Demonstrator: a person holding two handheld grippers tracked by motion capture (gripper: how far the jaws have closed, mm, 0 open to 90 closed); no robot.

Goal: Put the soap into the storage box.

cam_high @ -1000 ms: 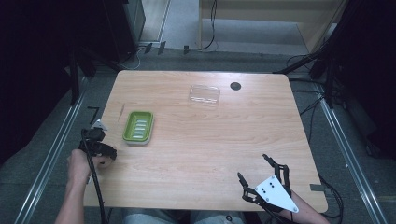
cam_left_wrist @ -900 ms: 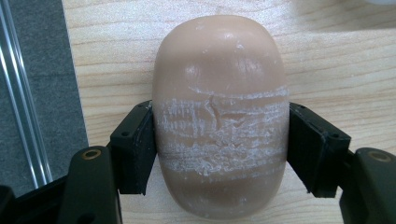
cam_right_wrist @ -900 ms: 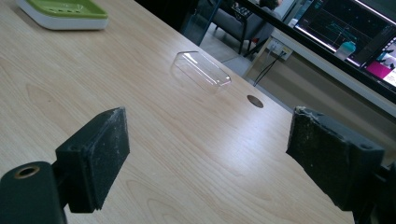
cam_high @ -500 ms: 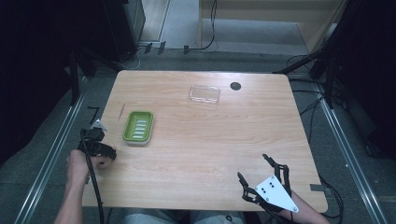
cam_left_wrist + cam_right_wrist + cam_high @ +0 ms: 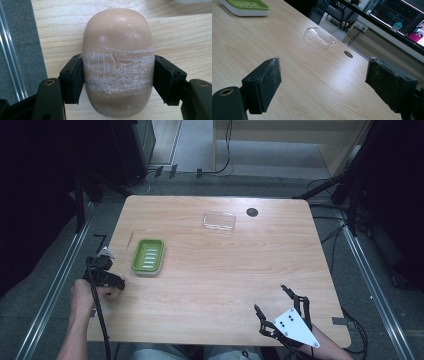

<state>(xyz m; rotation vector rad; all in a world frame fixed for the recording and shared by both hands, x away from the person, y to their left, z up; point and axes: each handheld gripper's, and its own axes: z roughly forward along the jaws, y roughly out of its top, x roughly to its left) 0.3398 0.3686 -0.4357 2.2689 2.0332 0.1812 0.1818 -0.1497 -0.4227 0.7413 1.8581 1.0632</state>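
A: Soap (image 5: 117, 65) pinched across its short width by left gripper (image 5: 117, 80), jaws pressed to both flanks, at the table's (image 5: 225, 270) near-left edge.

B: Hold sound?

A: Seemingly. Pads set at mid-length, over the scuffed white band. Best kept square, squeezed gently; slick bar, apt to squirt out if clamped hard.

B: Heading?

A: Long axis running straight away from the left gripper's camera, rounded end forward, flat face up. Lying on or just over the wood; cannot tell which.

B: Where next?

A: Probably the green dish (image 5: 148, 256), just ahead and to the right of that gripper. Worth turning the bar to match the dish's long side, then lowering level onto the ribs.

B: Lid?

A: Clear lid (image 5: 219, 221) far off, near the back edge.

B: Other side?

A: Right gripper (image 5: 281, 306) at the near-right corner, jaws spread wide, holding nothing.
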